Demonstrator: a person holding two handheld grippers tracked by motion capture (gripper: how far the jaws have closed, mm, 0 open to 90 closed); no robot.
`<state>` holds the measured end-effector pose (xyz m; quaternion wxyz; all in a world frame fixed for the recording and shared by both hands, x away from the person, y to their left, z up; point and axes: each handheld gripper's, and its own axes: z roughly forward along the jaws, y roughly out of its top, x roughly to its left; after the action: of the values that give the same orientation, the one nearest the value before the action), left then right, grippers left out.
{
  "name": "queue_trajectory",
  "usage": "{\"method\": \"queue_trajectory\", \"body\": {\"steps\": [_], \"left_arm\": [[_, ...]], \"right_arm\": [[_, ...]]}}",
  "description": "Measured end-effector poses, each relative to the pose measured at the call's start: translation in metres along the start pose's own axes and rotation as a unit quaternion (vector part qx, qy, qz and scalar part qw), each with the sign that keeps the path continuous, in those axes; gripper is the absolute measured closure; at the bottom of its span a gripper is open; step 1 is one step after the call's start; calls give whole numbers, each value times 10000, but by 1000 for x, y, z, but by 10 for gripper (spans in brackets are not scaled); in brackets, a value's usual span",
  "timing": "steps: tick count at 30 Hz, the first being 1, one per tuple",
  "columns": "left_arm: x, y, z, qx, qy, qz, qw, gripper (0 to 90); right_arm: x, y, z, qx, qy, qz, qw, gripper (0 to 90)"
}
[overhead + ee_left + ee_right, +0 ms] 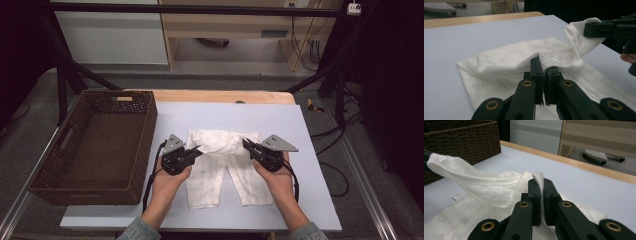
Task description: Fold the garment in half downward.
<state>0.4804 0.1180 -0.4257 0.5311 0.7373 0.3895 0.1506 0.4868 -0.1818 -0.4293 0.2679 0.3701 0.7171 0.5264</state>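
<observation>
High view first: the bench (pixel 300 125) carries a pale lilac-grey sheet over a light wooden top whose far edge shows as a tan strip. Beyond it lies grey floor, a pale cabinet, a wooden unit and a black metal frame with cables hanging at the right. A dark brown wicker basket (pixel 145 130) stands at the bench's left side, its near wall just beside the left hand.

No brand can be read; in the right gripper view a small white tag (pixel 458 196) lies on the cloth, its print too small to make out.

White shorts (pixel 220 170) lie flat in the middle of the bench, legs pointing toward the person, waistband on the far side. The left gripper (pixel 196 150) has its jaws clamped on the waistband's left corner, and the right gripper (pixel 246 144) is clamped on the right corner — both corners lifted a little off the sheet while the legs rest on it. In each gripper view the fabric is pinched between closed black jaws, and the other corner hangs from the opposite gripper farther off — nothing lies between shorts and basket.
</observation>
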Motion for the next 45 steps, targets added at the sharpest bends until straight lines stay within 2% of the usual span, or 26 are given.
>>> {"method": "queue_trajectory", "body": {"steps": [9, 14, 15, 22, 29, 45], "left_arm": [[-7, -13, -3, 156, 30, 158, 9997, 875], [-10, -19, -1, 198, -46, 137, 9997, 875], [-11, -21, -1, 192, -76, 79, 9998, 875], [-16, -23, 0, 205, -131, 97, 9997, 875], [-20, -23, 0, 174, -74, 168, 9997, 875], [-23, -29, -5, 272, -147, 199, 9993, 875]], "right_arm": [[3, -12, -7, 88, -15, 63, 9999, 870], [3, -15, -9, 149, -9, 2, 9999, 863], [3, -18, -10, 170, 13, 10, 9999, 863], [4, -27, -11, 317, 145, 64, 9994, 860], [8, -31, -17, 362, 277, 87, 9989, 856], [11, -37, -22, 451, 338, 60, 9984, 848]]}}
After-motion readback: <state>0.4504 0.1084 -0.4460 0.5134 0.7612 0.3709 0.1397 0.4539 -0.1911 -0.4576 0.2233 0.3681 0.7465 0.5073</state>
